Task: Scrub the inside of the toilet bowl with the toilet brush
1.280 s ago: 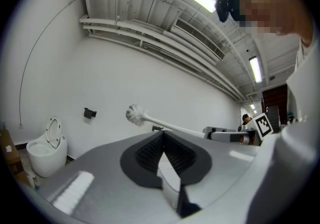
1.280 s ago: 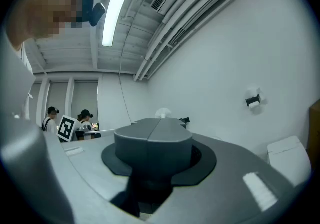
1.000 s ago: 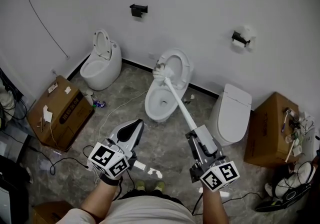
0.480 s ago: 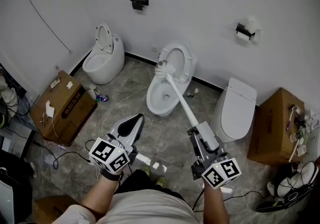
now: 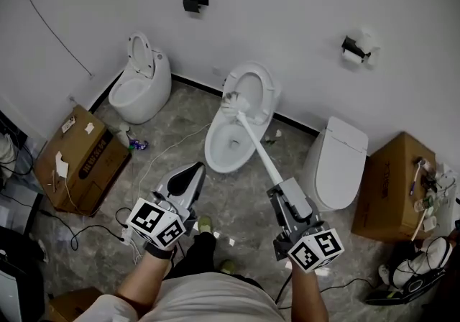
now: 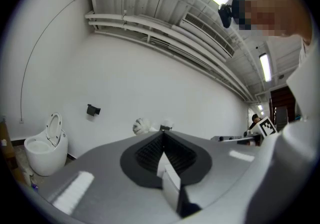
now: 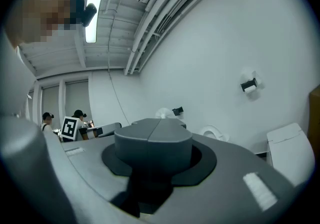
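Scarcely shifted since the earlier frame, the toilet brush is clenched by its handle in the right gripper, bristles at the rear rim of the toilet bowl, frame centre. The left gripper is closed, empty. Bristles are best lowered and pressed round the inner wall.

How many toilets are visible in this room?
3. The left toilet, lid up; the middle toilet, under the toilet brush; the right toilet, lid shut. None seems hidden.
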A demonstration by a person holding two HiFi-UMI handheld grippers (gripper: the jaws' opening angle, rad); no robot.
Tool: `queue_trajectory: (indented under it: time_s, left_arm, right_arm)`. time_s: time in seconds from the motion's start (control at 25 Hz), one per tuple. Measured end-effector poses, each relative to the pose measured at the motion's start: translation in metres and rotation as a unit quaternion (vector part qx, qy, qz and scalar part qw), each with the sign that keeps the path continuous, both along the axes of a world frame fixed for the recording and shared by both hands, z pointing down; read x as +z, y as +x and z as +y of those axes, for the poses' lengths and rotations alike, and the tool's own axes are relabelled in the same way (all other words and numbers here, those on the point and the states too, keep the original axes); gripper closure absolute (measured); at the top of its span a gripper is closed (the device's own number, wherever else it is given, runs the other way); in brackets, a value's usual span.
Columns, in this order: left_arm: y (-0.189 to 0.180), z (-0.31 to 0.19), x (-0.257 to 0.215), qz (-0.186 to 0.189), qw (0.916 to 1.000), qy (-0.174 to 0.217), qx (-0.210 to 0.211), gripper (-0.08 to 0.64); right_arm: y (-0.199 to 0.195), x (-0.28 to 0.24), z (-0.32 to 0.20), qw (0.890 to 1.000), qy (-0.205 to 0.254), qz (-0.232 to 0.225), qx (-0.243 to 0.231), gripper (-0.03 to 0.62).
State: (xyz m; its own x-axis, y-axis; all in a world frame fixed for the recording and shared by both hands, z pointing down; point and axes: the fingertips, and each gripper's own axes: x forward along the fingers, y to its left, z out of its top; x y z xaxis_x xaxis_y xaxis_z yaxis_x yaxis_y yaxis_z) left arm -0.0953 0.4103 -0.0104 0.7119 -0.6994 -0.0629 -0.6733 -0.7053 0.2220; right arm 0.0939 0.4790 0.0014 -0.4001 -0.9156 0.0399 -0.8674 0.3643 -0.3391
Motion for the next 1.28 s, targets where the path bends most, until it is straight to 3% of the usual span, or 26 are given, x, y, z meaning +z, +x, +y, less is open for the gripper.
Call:
queue_trajectory:
  time_s: [0.6, 0.88, 1.28]
  left_arm:
    - [-0.033, -0.220, 0.060, -0.010, 0.9992, -0.007, 0.038, 0.554]
    - [-0.029, -0.268, 0.090, -0.012, 0.9982, -0.030, 0.051, 0.554]
    - [0.015, -0.330, 0.147, -0.031, 0.9957, -0.063, 0.060, 0.555]
  right_arm:
    - [-0.025, 0.088, -0.196, 0.994, -0.102, 0.009, 0.038, 0.426]
    - [-0.025, 0.120, -0.237, 0.989, -0.139, 0.029, 0.043, 0.426]
    - [0.011, 0.214, -0.304, 0.975, -0.220, -0.001, 0.030, 0.426]
